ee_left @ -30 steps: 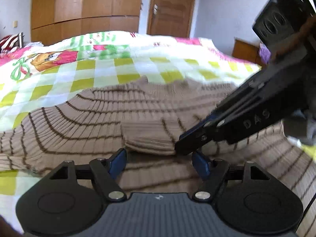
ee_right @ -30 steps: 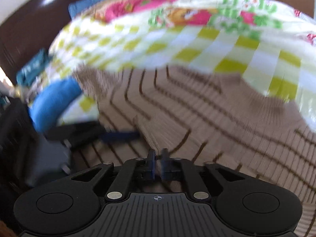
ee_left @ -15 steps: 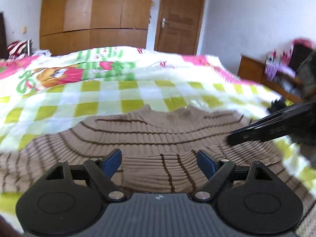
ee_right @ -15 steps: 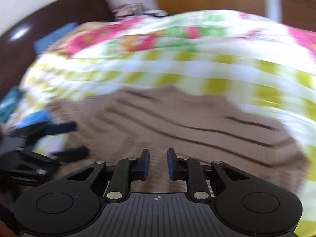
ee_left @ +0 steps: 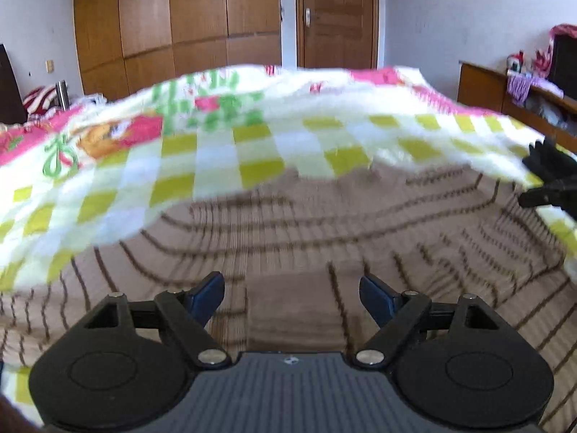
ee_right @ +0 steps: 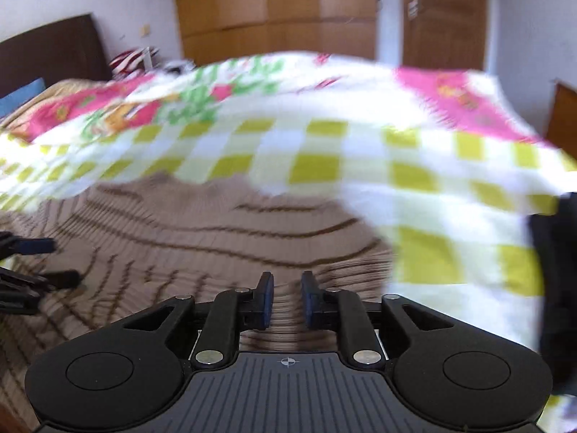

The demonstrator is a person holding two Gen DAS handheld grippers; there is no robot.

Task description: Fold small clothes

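Note:
A tan ribbed sweater with thin brown stripes (ee_left: 324,223) lies spread on the bed, with a sleeve cuff (ee_left: 292,310) folded over its body. My left gripper (ee_left: 292,292) is open and empty above the cuff. The sweater also shows in the right wrist view (ee_right: 202,238). My right gripper (ee_right: 286,297) is open with a narrow gap and holds nothing, low over the sweater's right part. The right gripper's tips show at the right edge of the left wrist view (ee_left: 544,191). The left gripper shows at the left edge of the right wrist view (ee_right: 29,263).
The bed has a yellow-green checked quilt (ee_left: 202,166) with pink cartoon prints. A wooden wardrobe (ee_left: 173,25) and door (ee_left: 335,14) stand behind it. A wooden side cabinet (ee_left: 512,93) with clutter is at the right. A dark headboard (ee_right: 50,54) is at the left.
My right gripper let go of the sleeve cuff, opened a little and swung away to the right. My left gripper stayed open and lifted back a little.

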